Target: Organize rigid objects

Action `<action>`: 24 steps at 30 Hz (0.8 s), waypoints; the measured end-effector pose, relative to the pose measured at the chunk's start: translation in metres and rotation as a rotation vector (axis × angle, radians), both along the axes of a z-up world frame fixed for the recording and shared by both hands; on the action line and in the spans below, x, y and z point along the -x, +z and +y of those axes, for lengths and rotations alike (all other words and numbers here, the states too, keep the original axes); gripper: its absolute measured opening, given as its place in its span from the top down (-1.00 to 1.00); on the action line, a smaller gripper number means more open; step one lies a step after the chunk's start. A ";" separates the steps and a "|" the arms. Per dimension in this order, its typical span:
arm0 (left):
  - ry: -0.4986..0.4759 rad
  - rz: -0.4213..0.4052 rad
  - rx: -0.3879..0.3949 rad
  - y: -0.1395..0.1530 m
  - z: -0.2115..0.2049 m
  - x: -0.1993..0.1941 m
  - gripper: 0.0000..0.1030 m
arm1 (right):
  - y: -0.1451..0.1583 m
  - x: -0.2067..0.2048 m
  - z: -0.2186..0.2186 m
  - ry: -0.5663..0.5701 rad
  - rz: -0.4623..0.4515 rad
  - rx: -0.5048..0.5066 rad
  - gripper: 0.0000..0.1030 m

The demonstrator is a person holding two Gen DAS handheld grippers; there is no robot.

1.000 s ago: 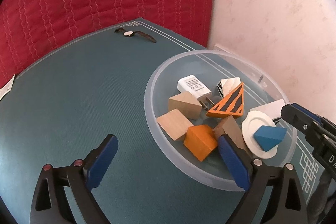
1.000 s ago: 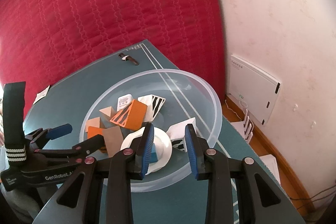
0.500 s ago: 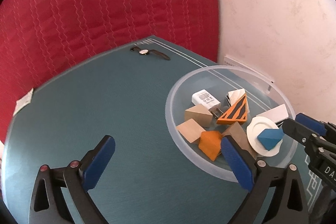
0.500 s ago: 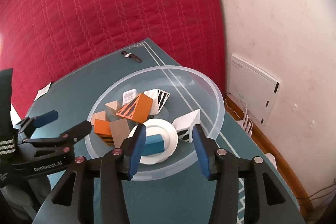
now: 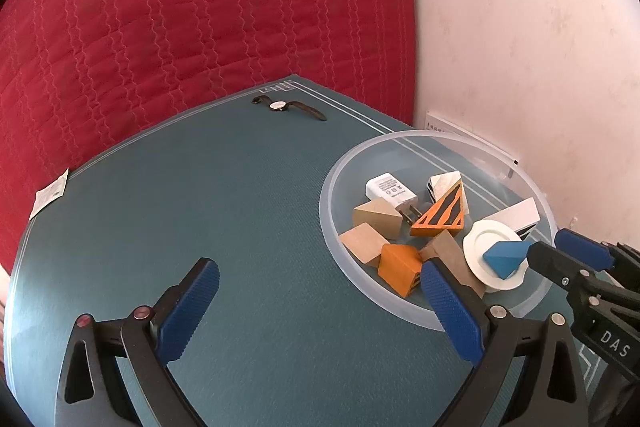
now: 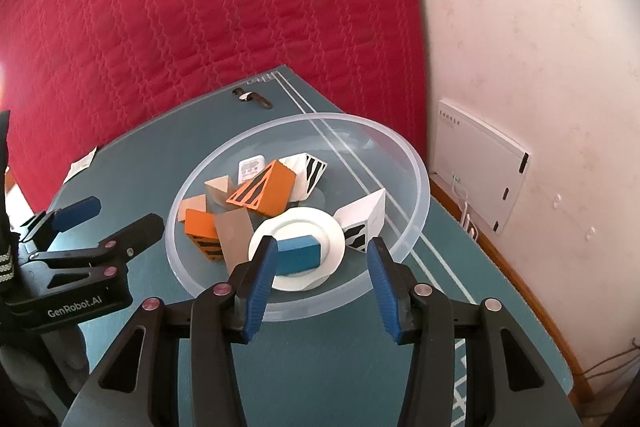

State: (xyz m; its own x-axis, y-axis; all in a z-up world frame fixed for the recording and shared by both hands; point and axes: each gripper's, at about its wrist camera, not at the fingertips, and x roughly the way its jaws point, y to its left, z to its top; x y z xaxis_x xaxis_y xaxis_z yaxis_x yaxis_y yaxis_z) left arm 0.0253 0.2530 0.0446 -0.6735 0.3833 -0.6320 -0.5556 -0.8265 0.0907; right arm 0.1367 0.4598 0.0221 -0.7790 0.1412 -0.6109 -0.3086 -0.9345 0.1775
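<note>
Your left tongs (image 5: 316,301) gape wide over bare teal bench (image 5: 240,219), holding nothing. Your right tongs (image 6: 322,269) stand parted at the near rim of the clear bowl (image 6: 416,163) and grip nothing. The blue block (image 6: 298,253) lies free on the white disc (image 6: 304,223) just past them, at six o'clock in the bowl. The orange striped wedge (image 6: 266,189) sits mid-bowl (wooden blocks at nine). A wristwatch (image 5: 286,105) lies at twelve on the bench.
</note>
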 end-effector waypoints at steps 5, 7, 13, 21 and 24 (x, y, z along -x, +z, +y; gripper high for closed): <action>0.002 0.004 -0.003 0.001 -0.002 -0.003 -0.99 | -0.001 -0.003 -0.003 0.005 -0.009 -0.001 0.05; 0.011 0.000 0.005 0.002 -0.002 -0.003 -0.99 | -0.001 -0.005 -0.006 0.006 -0.012 -0.002 -0.01; 0.037 0.009 0.004 0.003 -0.008 -0.004 -0.99 | -0.006 -0.011 -0.009 -0.009 -0.032 -0.001 -0.39; 0.025 0.007 0.008 0.003 -0.012 -0.009 -0.99 | -0.013 -0.016 -0.016 -0.025 -0.064 -0.043 -0.56; 0.023 0.015 0.012 0.002 -0.013 -0.012 -1.00 | -0.012 -0.017 -0.016 -0.047 -0.062 -0.067 -0.62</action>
State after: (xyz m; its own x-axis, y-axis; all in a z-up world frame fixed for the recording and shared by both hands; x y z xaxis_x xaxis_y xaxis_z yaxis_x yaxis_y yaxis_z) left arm 0.0373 0.2396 0.0466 -0.6914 0.3602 -0.6263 -0.5352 -0.8376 0.1092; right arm 0.1540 0.4441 0.0099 -0.7317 0.2192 -0.6454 -0.3610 -0.9278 0.0943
